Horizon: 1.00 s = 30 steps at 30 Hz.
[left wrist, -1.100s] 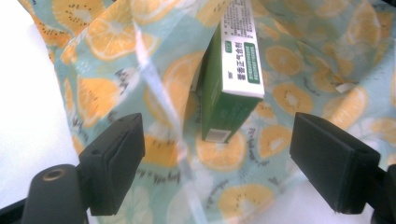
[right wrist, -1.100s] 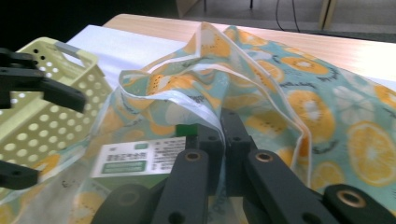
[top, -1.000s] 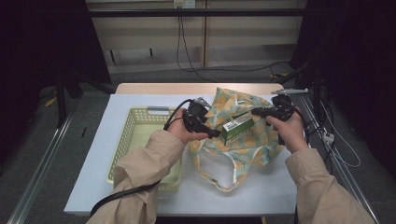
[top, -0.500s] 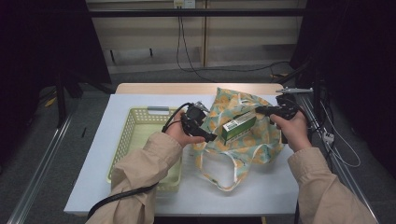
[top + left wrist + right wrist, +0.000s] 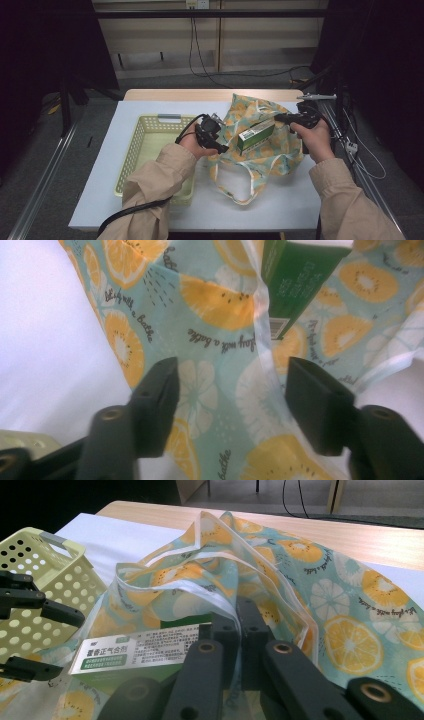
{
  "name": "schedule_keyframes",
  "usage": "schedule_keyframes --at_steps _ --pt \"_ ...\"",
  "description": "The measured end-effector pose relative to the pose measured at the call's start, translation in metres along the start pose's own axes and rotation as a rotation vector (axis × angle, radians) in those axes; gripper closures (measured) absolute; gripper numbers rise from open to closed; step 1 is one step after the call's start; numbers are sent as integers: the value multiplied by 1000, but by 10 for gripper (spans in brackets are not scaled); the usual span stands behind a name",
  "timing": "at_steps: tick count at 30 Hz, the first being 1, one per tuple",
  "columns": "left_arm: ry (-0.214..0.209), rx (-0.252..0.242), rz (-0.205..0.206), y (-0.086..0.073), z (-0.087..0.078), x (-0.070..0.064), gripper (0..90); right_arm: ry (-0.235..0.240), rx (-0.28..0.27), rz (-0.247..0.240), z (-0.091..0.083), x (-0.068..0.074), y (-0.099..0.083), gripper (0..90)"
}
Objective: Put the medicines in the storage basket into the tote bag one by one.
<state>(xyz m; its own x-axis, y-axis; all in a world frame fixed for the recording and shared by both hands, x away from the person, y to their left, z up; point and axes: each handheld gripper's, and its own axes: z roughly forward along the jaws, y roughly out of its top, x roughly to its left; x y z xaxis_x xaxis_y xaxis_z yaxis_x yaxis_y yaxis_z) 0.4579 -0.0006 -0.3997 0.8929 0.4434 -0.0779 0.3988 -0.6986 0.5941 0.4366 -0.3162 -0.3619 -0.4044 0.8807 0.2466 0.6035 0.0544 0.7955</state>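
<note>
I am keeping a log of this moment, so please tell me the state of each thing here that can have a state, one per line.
Left gripper: open, jaws spread above the bag cloth, gripping nothing.
Right gripper: shut on the bag's white-edged rim.
Fruit-print tote bag: lying on the table, mouth lifted.
Green box: closed, lying on the bag.
Yellow perforated basket: upright, looks empty.

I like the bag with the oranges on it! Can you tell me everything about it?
The fabric tote bag is pale teal, printed with orange and lemon slices and small black writing. It lies crumpled on the white table, beside a yellow basket, handles trailing forward. A green box rests on it. The right gripper pinches its rim; the left gripper hangs open over it.
</note>
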Motion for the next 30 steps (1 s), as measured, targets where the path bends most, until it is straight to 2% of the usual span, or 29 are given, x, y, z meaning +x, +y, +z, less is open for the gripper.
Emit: schedule_keyframes --at_steps 2,4,11,13,17,19,23,30 --pt "-15 -1 6 0 2 -1 508 0 -4 5 -1 0 0 892" --pt "-20 13 8 0 4 -2 537 1 -7 6 -2 -1 0 892" --pt "-32 36 24 1 4 0 810 0 -9 5 -4 -3 -1 892" --pt "-48 26 3 1 1 2 868 4 -11 4 -4 -3 -2 893" --pt "-59 1 -28 1 -7 5 898 6 -10 7 -4 -3 -5 892" --pt "-49 -9 -22 2 -11 5 900 6 -9 9 -3 -4 -6 892" --pt "-59 -33 -30 7 -21 5 900 7 -7 10 -3 -4 -8 893" --pt "-60 -80 -62 19 -40 4 900 18 -9 3 -3 -1 -9 893"
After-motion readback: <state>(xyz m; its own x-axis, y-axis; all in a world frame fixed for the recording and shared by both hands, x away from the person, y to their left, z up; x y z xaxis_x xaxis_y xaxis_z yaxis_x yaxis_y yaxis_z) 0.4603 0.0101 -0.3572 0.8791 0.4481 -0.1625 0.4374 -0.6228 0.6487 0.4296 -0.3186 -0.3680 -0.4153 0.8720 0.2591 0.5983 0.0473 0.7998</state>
